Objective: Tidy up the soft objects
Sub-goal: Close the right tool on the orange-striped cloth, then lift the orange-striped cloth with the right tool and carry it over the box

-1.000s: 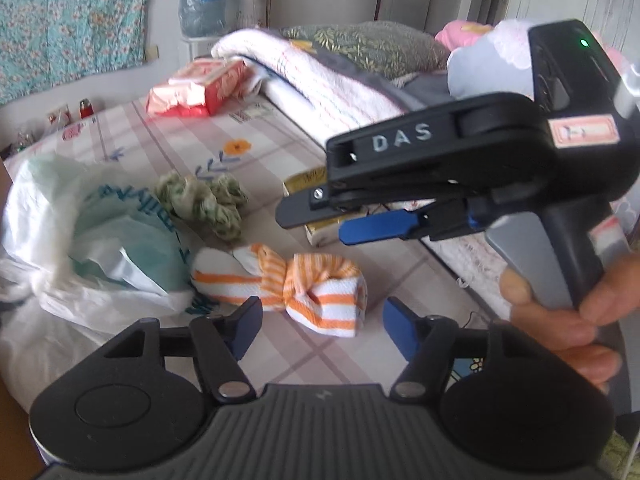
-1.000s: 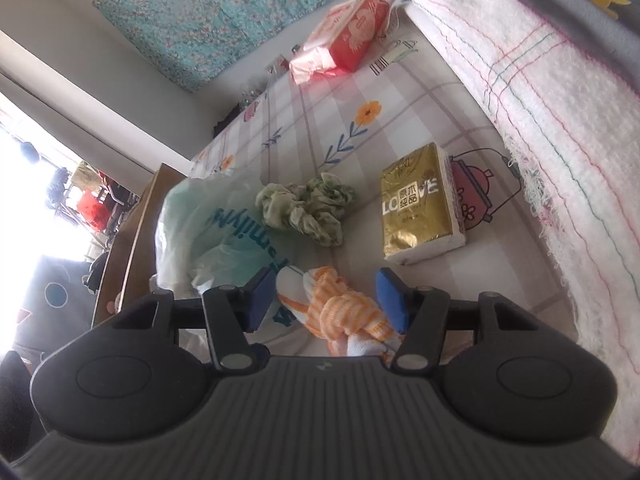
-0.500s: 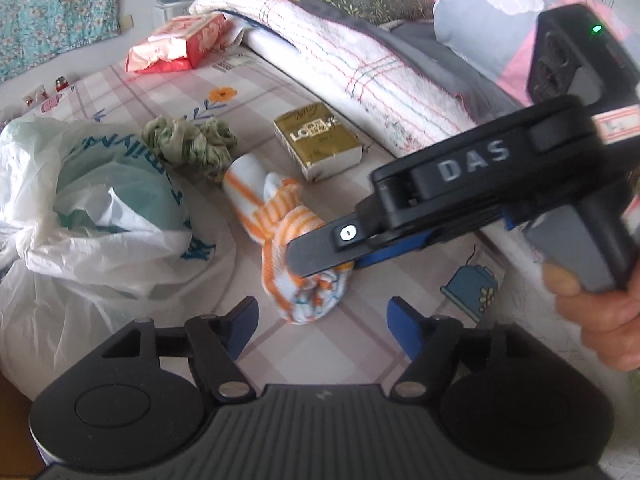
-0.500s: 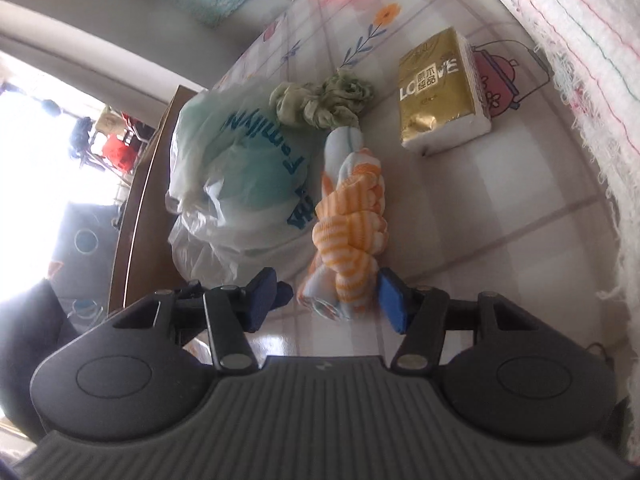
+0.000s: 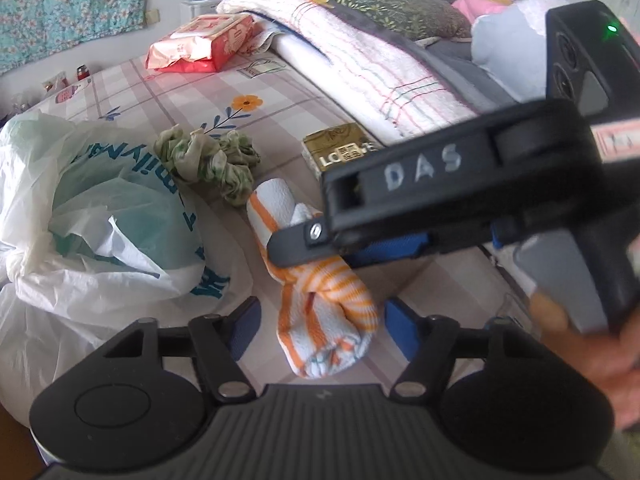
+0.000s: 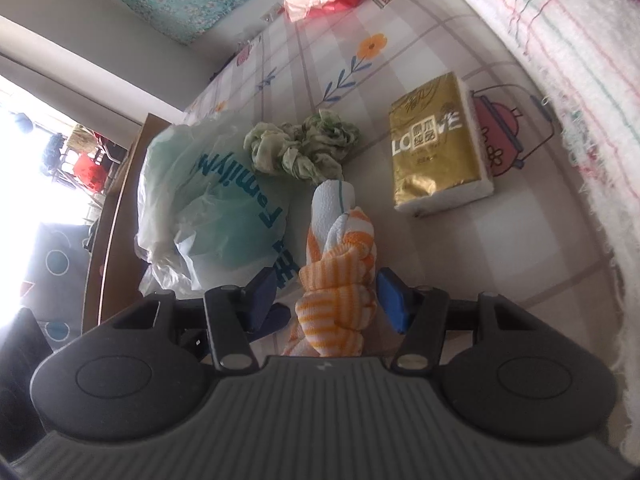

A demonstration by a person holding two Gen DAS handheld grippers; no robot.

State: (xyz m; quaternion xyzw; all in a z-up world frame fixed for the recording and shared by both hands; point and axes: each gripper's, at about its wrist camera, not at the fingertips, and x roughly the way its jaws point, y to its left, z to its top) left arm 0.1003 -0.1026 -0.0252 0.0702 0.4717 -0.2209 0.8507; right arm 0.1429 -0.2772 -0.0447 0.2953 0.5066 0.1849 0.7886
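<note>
An orange-and-white striped cloth (image 5: 324,312), knotted in the middle, lies lengthwise on the checked bed sheet (image 5: 168,96). My left gripper (image 5: 322,326) straddles its near end. Its jaws are closing with the cloth between them, and a small gap still shows at each blue pad. My right gripper (image 6: 328,296) stands open astride the knot of the same striped cloth (image 6: 340,280), the right pad close against it and the left pad apart. In the left wrist view the right gripper (image 5: 304,248) reaches in from the right over the cloth's middle.
A crumpled green cloth (image 5: 208,160) lies just beyond the striped one. A white and green plastic bag (image 5: 100,220) sits to the left and a gold tissue pack (image 6: 436,152) to the right. A folded blanket (image 5: 360,72) and pillows line the right side, with a red package (image 5: 200,42) far back.
Both grippers have come down and forward onto the striped cloth. It lay ahead of their fingers a second ago and is now between both pairs of jaws. The left jaws have narrowed a little.
</note>
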